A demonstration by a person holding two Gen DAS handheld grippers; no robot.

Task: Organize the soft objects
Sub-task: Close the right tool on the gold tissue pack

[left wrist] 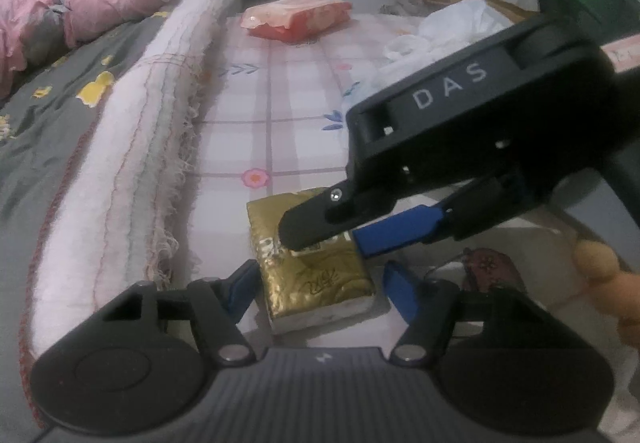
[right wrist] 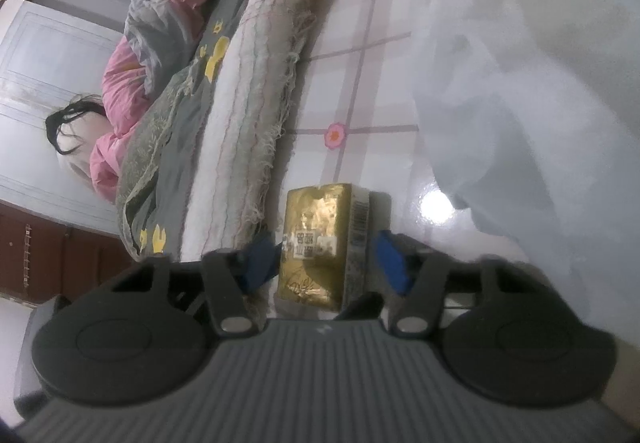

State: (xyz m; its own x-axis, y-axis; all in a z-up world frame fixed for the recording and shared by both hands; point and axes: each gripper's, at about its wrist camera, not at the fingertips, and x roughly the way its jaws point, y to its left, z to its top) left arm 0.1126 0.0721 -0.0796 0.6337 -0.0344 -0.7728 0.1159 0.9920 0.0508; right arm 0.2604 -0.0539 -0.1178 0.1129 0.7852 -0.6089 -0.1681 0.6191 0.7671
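A gold tissue pack [left wrist: 316, 275] lies on the pink checked sheet [left wrist: 288, 123]. My left gripper [left wrist: 324, 289] is open, its blue fingers to either side of the pack's near end. My right gripper [left wrist: 328, 239] reaches in from the right over the pack, open, its black and blue fingers straddling the top. In the right wrist view the gold pack [right wrist: 320, 243] stands between the open blue fingers [right wrist: 388, 263] of my right gripper [right wrist: 326, 263], not squeezed. An orange tissue pack [left wrist: 296, 17] lies farther back on the bed.
A rolled white blanket [left wrist: 140, 147] runs along the left of the pack, with a grey quilt [left wrist: 52, 111] and pink bedding [left wrist: 80, 11] beyond. A white plastic bag [left wrist: 444, 31] and cardboard lie at the right. The white bag [right wrist: 520, 83] fills the right side of the right wrist view.
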